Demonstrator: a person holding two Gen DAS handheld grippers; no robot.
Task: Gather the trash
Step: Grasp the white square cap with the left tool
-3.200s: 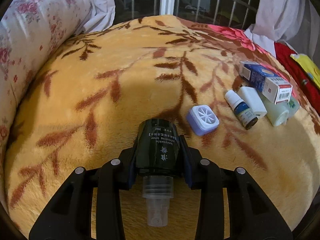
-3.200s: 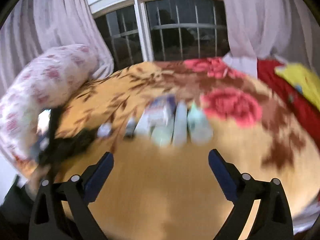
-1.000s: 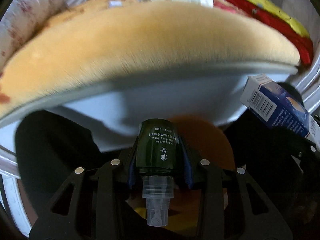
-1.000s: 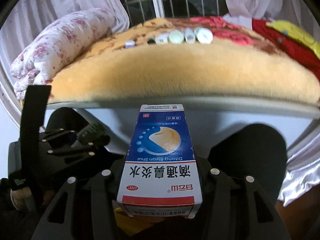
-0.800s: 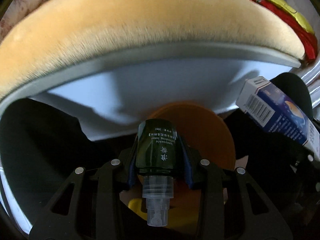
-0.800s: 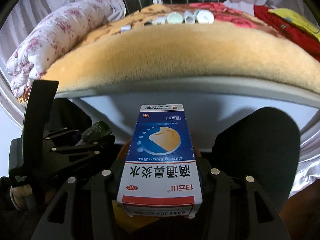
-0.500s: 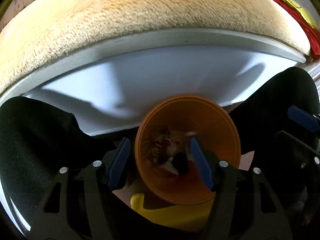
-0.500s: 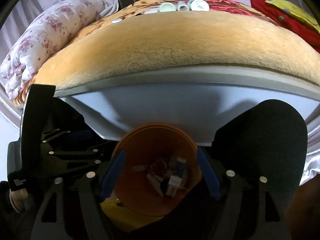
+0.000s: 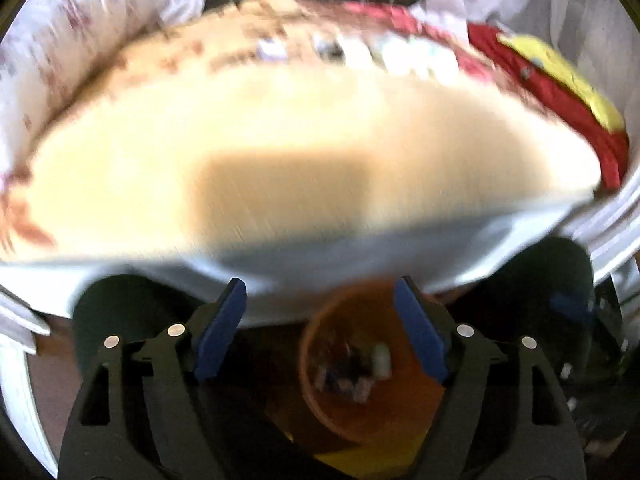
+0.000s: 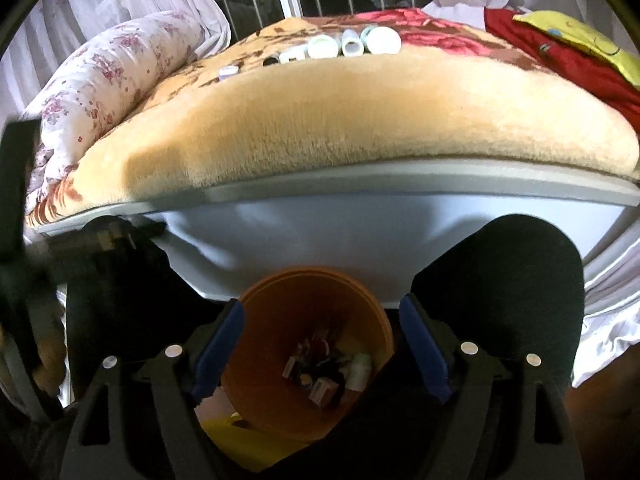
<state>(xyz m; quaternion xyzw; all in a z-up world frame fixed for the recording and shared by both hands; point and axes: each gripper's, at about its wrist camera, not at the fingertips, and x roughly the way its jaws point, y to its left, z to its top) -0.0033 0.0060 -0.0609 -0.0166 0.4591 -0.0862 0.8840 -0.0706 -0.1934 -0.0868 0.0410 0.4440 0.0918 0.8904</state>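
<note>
An orange bin (image 10: 276, 392) stands on the floor below the bed's edge, with several small boxes and bottles (image 10: 328, 372) lying in its bottom. My right gripper (image 10: 320, 344) is open and empty right above the bin's mouth. My left gripper (image 9: 320, 328) is open and empty, a little left of and above the bin (image 9: 340, 408); its view is blurred. Several more bottles and tubes (image 10: 352, 44) lie in a row far back on the tan blanket (image 10: 360, 120), also seen blurred in the left wrist view (image 9: 392, 54).
The bed's grey edge board (image 10: 360, 184) overhangs the bin. A person's dark-clad knees (image 10: 500, 280) flank the bin on both sides. A rolled flowered quilt (image 10: 100, 80) lies at the bed's left, red and yellow cloth (image 10: 560, 48) at its right. The other gripper (image 10: 24, 264) shows blurred at left.
Both grippers dropped their loads, the dark green bottle and the blue box, into the orange bin and stand open. The left gripper now tilts up and away toward the bed.
</note>
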